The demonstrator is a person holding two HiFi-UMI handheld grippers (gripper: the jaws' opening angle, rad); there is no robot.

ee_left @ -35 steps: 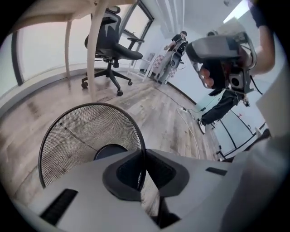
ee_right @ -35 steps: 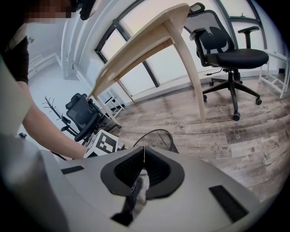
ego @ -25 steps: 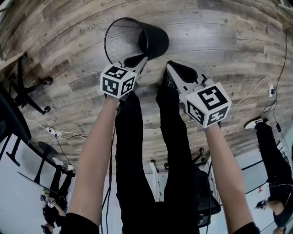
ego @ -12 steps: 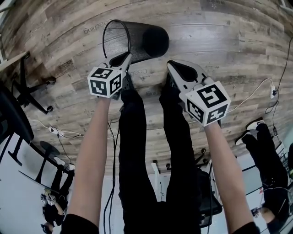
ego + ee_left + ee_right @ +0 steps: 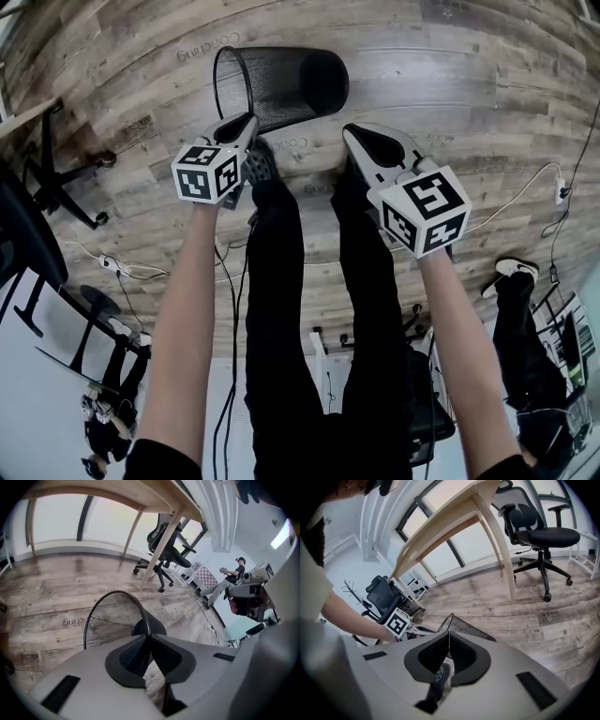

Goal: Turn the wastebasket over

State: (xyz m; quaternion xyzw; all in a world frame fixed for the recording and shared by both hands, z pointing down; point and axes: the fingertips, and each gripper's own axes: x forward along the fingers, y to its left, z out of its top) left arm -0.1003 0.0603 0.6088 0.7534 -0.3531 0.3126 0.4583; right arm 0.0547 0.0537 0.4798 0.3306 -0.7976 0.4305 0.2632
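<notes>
The wastebasket [image 5: 291, 89], a black wire-mesh one, lies on its side on the wood-plank floor [image 5: 469, 84], just ahead of the person's feet. In the head view its open mouth faces left and its closed base points right. The left gripper [image 5: 246, 122] is at the lower edge of the mouth. In the left gripper view its jaws are pressed together on the thin rim wire of the wastebasket [image 5: 110, 620], which runs down between the tips of the left gripper [image 5: 149, 637]. The right gripper [image 5: 349, 133] hangs beside the basket, near its base end but apart from it. In the right gripper view the jaws of the right gripper [image 5: 449, 641] meet with nothing between them, and the mesh side of the wastebasket [image 5: 464, 627] shows just beyond them. The person's dark trouser legs [image 5: 281, 281] stand between the two arms, with a shoe [image 5: 261, 164] close under the left gripper. Farther off, a light wooden desk [image 5: 454, 517] and a black office chair [image 5: 539, 536] stand on the floor, and a white cable [image 5: 525, 183] trails across the planks at the right.
</notes>
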